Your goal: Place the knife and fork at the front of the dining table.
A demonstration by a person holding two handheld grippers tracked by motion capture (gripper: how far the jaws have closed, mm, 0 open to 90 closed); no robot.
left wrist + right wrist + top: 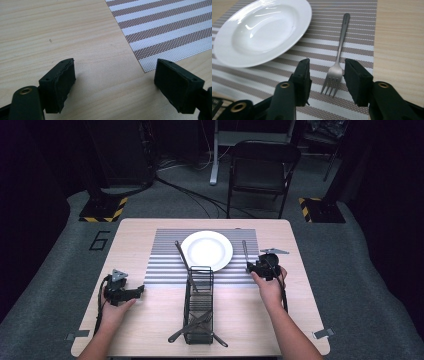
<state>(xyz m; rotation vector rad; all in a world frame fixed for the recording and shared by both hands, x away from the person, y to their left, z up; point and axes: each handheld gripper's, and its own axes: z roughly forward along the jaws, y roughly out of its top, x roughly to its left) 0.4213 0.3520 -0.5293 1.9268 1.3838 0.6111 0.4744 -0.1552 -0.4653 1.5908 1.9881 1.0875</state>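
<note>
Fork [337,65] flat on striped mat [362,32], tines between the right gripper [327,75] jaws, pads parted, clear of it, plate [262,27] beyond on the left

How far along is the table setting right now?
Done: the plate sits on the striped placemat and a fork lies right of it. In hand: the right claw is open around the fork's tines. Left: cutlery in the wire caddy; left claw empty.
</note>
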